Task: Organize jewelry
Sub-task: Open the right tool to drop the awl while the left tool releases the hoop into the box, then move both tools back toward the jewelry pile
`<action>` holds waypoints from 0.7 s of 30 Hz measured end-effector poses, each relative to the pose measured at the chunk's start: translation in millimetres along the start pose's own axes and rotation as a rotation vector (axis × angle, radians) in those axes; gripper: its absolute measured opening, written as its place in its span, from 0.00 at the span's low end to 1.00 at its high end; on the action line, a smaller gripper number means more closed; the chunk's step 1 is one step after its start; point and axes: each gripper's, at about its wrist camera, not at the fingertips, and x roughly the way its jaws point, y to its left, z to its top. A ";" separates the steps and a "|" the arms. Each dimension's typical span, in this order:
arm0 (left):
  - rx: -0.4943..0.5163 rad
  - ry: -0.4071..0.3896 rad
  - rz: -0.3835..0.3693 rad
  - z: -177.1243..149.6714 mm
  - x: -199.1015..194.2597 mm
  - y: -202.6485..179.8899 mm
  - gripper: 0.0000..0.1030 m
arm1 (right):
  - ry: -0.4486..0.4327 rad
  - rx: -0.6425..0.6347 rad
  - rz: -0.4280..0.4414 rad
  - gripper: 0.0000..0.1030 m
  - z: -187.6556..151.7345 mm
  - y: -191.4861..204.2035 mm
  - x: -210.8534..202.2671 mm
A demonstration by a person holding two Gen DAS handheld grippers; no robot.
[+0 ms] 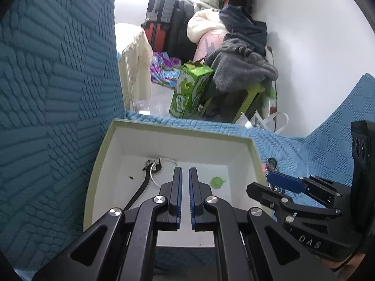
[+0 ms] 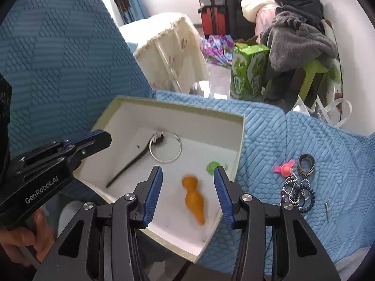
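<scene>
Both my grippers over the box (image 2: 239,140) on the blue cover (image 2: 281,135).

My right gripper (image 2: 188,194) stands open, nothing pressed; a blurred orange piece (image 2: 193,199) lies between its fingers on the box floor. My left gripper (image 1: 185,178) is closed, empty. Ring (image 2: 166,149), black strap (image 2: 127,166), green piece (image 2: 213,167) inside; more jewelry (image 2: 298,185) beside the box.
</scene>
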 end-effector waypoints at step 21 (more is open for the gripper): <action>-0.007 -0.296 -0.018 36.9 -150.4 -90.7 0.04 | -0.297 -0.093 0.032 0.42 37.8 -16.0 -158.5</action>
